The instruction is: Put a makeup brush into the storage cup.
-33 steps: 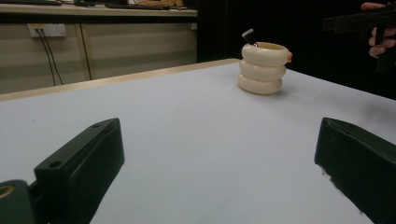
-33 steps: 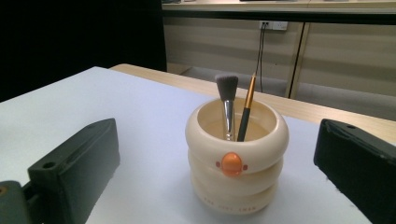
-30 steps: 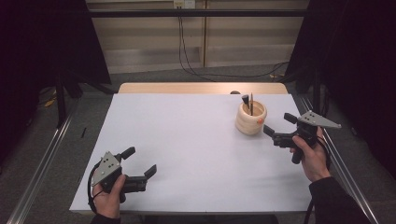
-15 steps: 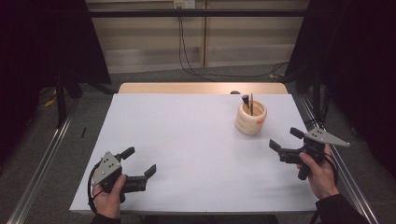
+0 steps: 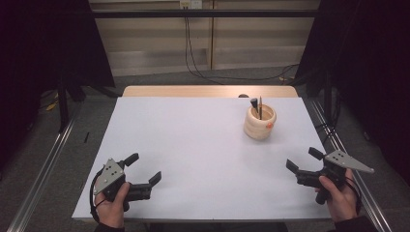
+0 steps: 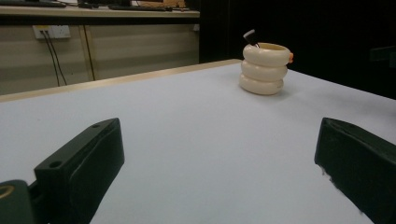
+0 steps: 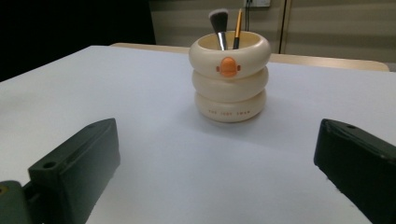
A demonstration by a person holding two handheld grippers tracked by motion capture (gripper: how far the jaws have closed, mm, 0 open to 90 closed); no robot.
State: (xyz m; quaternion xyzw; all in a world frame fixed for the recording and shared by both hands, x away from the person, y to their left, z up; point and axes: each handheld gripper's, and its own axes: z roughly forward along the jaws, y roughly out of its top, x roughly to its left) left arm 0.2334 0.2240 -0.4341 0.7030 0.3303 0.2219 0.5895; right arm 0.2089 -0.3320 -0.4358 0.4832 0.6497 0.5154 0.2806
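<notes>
Now cream ringed holder [image 5: 259, 123] stands upright on white counter [image 5: 193, 145], brush [image 7: 218, 25] and pencil [image 7: 237, 29] upright inside. Right hand-held gripper [image 5: 303, 161] nearer holder, jaws spread, holder straight ahead. Left hand-held gripper [image 5: 143, 167] well apart, jaws spread, empty.

White tabletop [image 5: 193, 145] w/ wooden edge strip [image 5: 208, 91] at 12 o'clock. Grey carpet floor [image 5: 87, 121] around. Beige wall panels [image 5: 159, 38] at 12, socket [image 5: 190, 4] w/ black cables [image 5: 193, 53] hanging. Black curtains [image 5: 43, 43] at 10 and 2. Metal rails [image 5: 43, 169] at 9 and 3.
</notes>
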